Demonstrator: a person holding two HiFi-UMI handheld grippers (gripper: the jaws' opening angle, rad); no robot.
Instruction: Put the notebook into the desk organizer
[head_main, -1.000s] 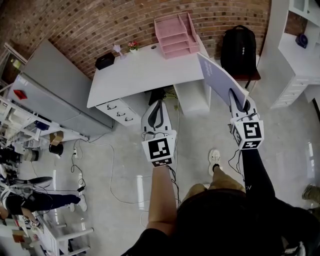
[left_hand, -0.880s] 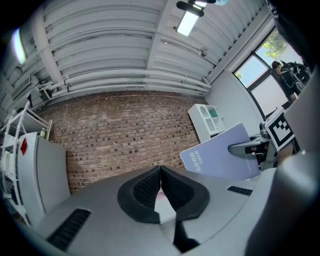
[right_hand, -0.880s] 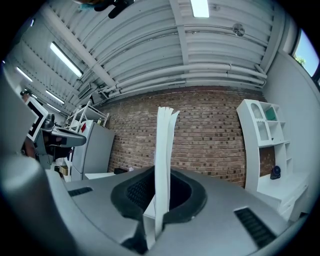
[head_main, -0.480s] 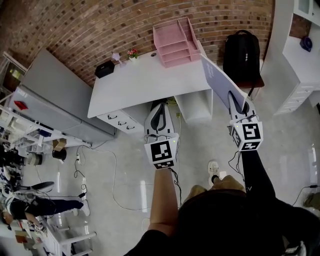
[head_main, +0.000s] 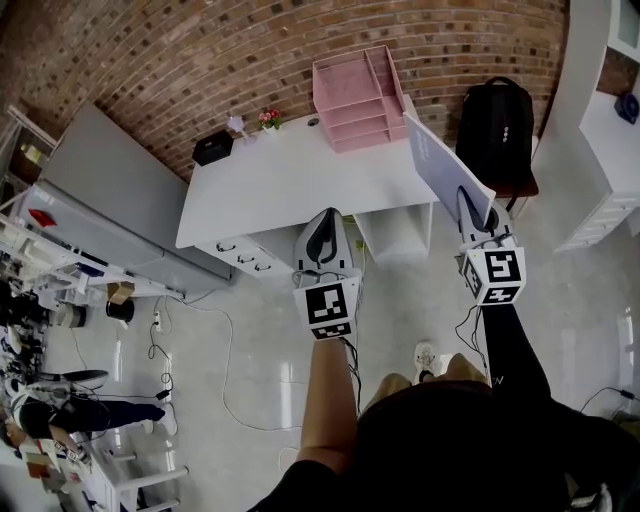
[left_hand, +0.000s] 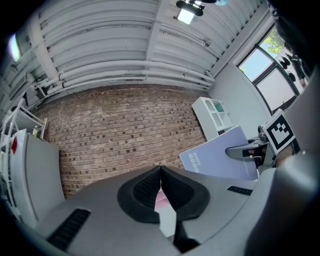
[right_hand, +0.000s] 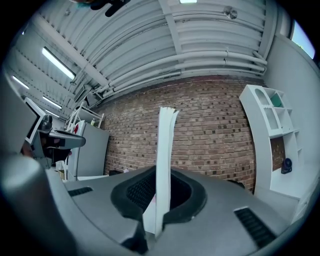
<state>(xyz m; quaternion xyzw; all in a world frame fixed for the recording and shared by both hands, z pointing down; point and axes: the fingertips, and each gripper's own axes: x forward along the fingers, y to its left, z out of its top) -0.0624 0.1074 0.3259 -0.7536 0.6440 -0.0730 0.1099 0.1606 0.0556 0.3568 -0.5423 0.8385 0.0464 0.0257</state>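
Our right gripper (head_main: 474, 208) clamps the notebook (head_main: 443, 160) by its near edge. The notebook stands on edge above the desk's (head_main: 270, 178) right end, its far corner just beside the pink organizer (head_main: 358, 85). Our left gripper (head_main: 322, 222), jaws pressed together on nothing, sits at the desk's front edge. Open desktop lies ahead, and a backpack (head_main: 497, 120) flanks the right.
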